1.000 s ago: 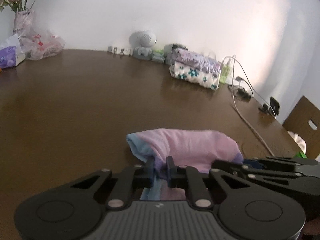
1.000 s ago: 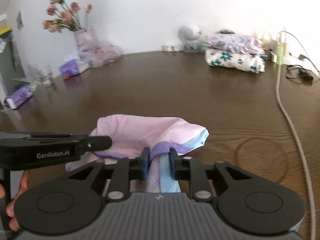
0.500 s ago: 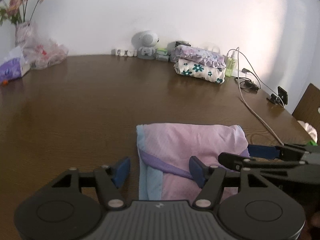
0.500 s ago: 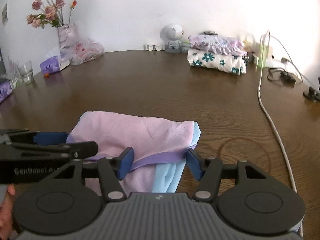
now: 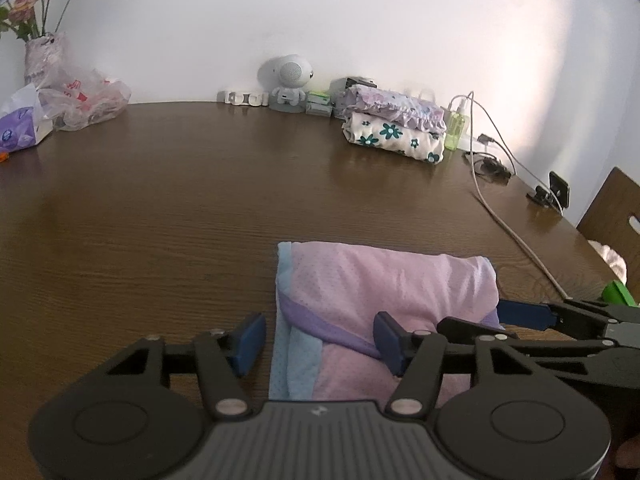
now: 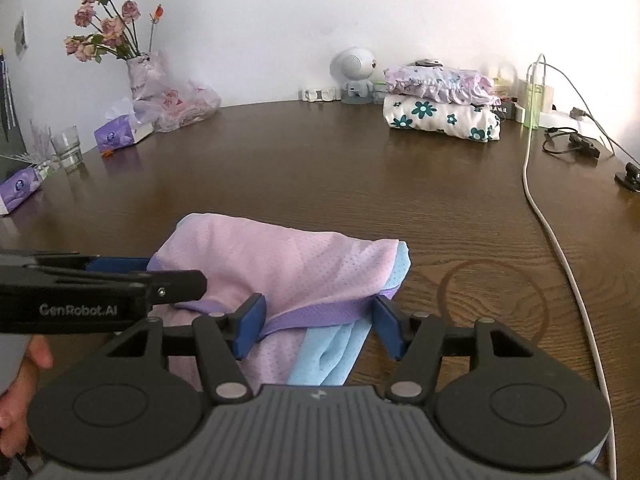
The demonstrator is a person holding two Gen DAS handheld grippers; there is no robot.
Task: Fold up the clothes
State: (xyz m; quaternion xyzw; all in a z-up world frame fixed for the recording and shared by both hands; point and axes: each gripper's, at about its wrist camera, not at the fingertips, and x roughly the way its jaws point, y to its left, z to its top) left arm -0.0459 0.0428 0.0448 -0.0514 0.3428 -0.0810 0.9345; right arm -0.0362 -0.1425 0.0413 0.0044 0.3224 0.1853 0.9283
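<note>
Both grips released within the last second: left gripper and right gripper jaws now spread wide, holding nothing; a second ago each pinched the purple hem. Pink garment dropped flat on the desk, folded over into a compact block, blue layer peeking out at 9 o'clock edge. Looks like a fold just laid down; could need another fold or stacking. Far at 1 o'clock: folded pile by the wall.
</note>
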